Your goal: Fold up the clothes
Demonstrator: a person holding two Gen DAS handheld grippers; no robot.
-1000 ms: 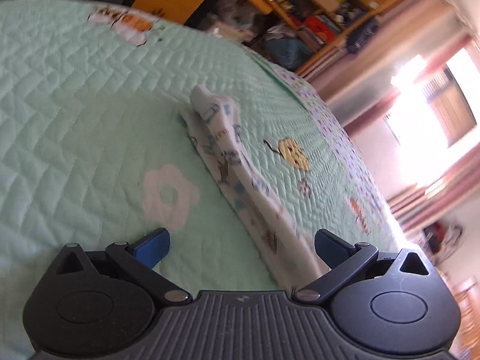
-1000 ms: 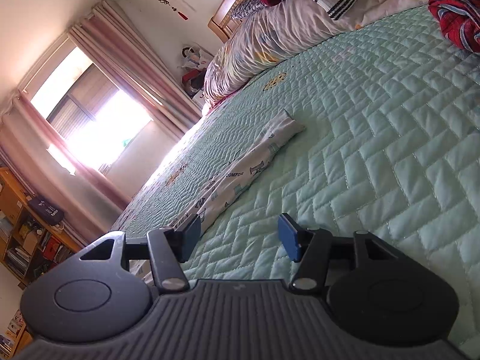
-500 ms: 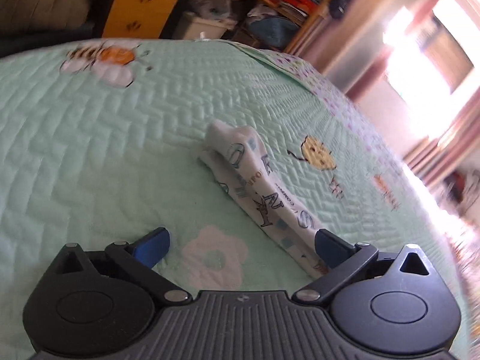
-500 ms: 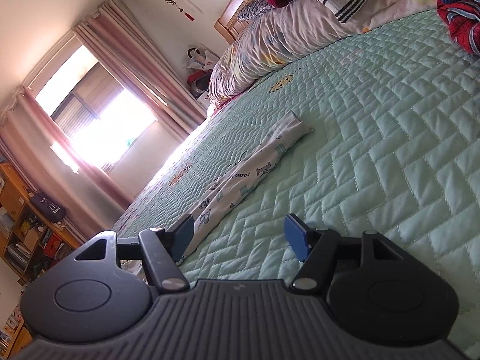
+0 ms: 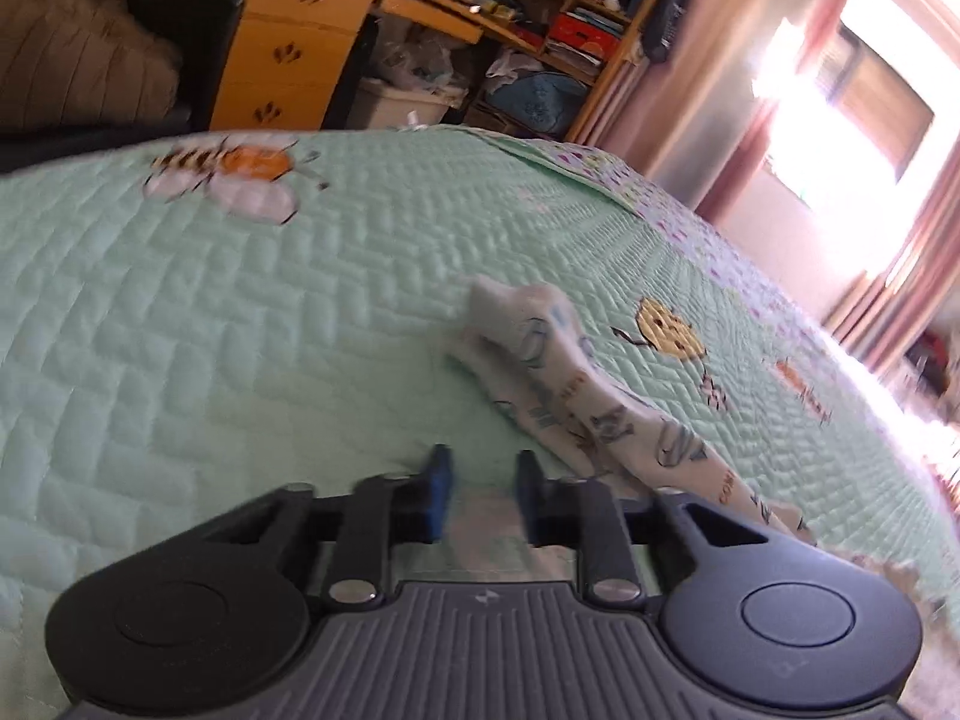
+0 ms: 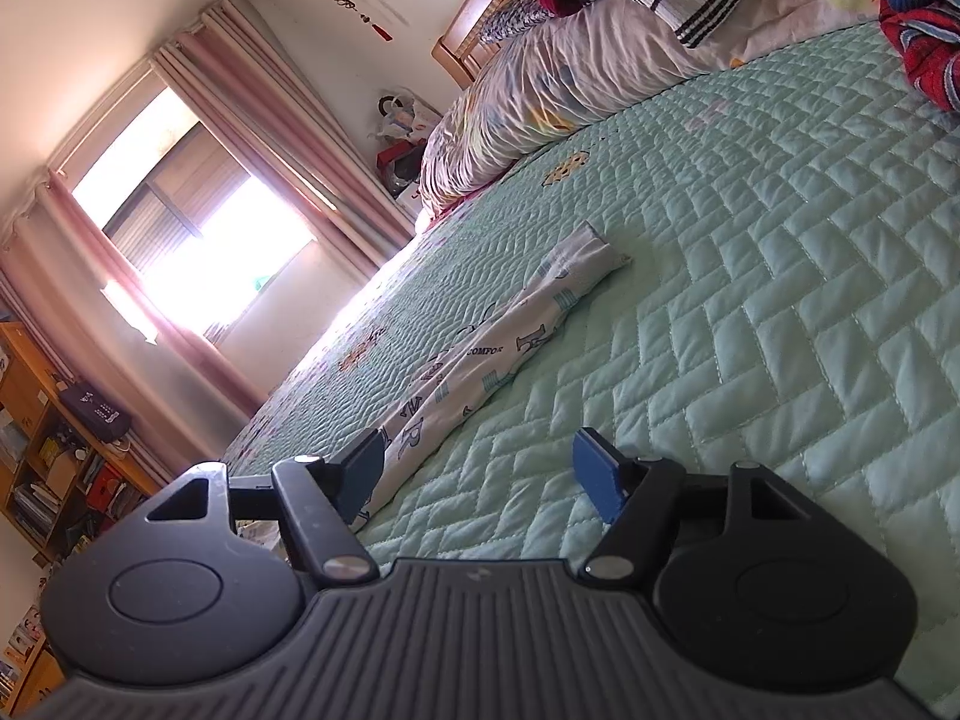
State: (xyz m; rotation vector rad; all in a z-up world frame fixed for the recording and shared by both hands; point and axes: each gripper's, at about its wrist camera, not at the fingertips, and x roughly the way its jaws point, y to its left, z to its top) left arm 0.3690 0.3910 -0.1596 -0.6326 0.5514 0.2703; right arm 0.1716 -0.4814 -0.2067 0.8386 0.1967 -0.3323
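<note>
White letter-printed cloth, folded into a long narrow strip (image 5: 576,402), is laid flat across the mint-green quilted bedspread (image 5: 210,330), prob. staged for a next fold end to end. Left gripper (image 5: 480,498) is angled down at the bed, just left of the strip's near part; jaws have just been closing, now nearly shut, nothing seen between them. Right gripper (image 6: 480,471) is held low, jaws wide and just been opening; left finger (image 6: 360,471) sits against the strip's near end (image 6: 408,444), no grip evident.
</note>
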